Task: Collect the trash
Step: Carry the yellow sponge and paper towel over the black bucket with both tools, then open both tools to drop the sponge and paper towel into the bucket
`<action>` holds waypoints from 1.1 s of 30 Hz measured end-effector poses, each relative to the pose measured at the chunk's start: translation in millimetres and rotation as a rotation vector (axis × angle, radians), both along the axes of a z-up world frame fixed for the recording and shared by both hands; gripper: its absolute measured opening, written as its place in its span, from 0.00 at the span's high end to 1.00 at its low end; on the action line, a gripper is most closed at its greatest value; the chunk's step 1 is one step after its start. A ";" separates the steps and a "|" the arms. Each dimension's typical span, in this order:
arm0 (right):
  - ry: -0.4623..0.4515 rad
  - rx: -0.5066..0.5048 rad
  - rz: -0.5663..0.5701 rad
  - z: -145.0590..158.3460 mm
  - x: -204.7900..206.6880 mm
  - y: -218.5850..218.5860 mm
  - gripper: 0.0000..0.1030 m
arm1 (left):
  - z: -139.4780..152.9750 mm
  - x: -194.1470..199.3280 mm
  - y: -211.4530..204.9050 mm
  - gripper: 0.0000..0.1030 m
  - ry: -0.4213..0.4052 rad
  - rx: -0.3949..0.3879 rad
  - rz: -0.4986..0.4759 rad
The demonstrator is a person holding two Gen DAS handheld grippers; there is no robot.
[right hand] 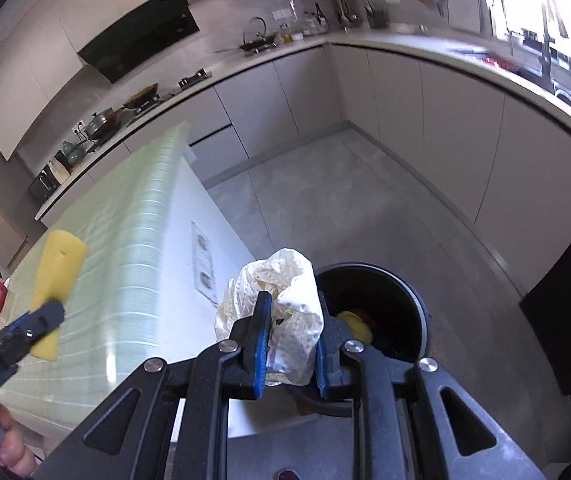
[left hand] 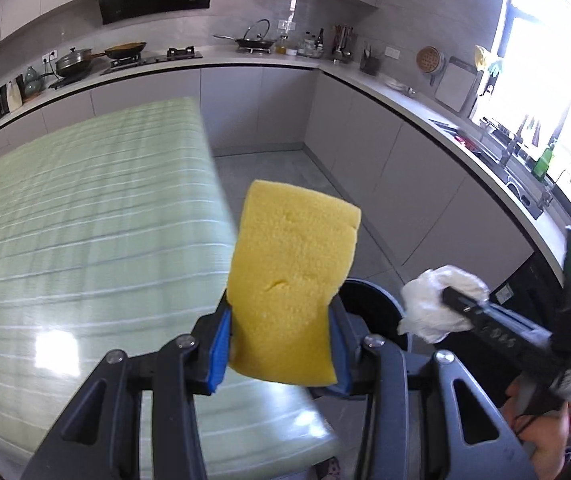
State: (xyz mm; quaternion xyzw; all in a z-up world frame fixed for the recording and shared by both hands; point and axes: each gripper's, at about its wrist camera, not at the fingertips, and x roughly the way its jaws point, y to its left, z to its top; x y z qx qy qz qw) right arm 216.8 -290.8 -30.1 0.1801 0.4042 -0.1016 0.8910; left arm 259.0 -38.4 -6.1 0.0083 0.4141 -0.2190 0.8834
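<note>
While both tools are loaded, the drop should go one at a time. The right tool (right hand: 289, 344) pinches a crumpled white wrapper (right hand: 275, 320) between its blue pads, and the black trash bin (right hand: 413, 292) stands open on the floor just ahead and to its right, already holding something yellow. Shift that tool right until the wrapper hangs over the bin's mouth, then spread the pads. The left tool (left hand: 281, 344) clamps a yellow sponge (left hand: 293, 280) upright, beside the green-striped surface (left hand: 85, 220); the bin (left hand: 369, 300) lies just beyond it, so it likely follows the same path.
</note>
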 end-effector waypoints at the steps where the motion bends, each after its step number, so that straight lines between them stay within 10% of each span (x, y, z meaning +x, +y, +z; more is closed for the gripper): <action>1: 0.008 0.000 0.009 -5.6 0.7 -11.7 0.80 | -4.5 -1.5 -13.4 0.58 0.008 0.001 0.012; 13: 0.159 0.036 0.195 -102.6 27.9 -99.9 0.77 | -100.0 1.2 -119.2 0.57 0.159 0.060 0.136; 16: 0.177 0.023 0.226 -123.7 39.6 -105.2 0.48 | -124.9 10.0 -131.6 0.55 0.184 0.085 0.144; 19: 0.175 0.036 0.230 -136.5 44.7 -115.7 0.44 | -140.9 17.9 -143.2 0.47 0.198 0.100 0.164; 33: 0.063 -0.002 0.140 -59.9 -15.9 -131.2 0.43 | -86.7 -8.4 -154.4 0.19 0.144 0.142 0.198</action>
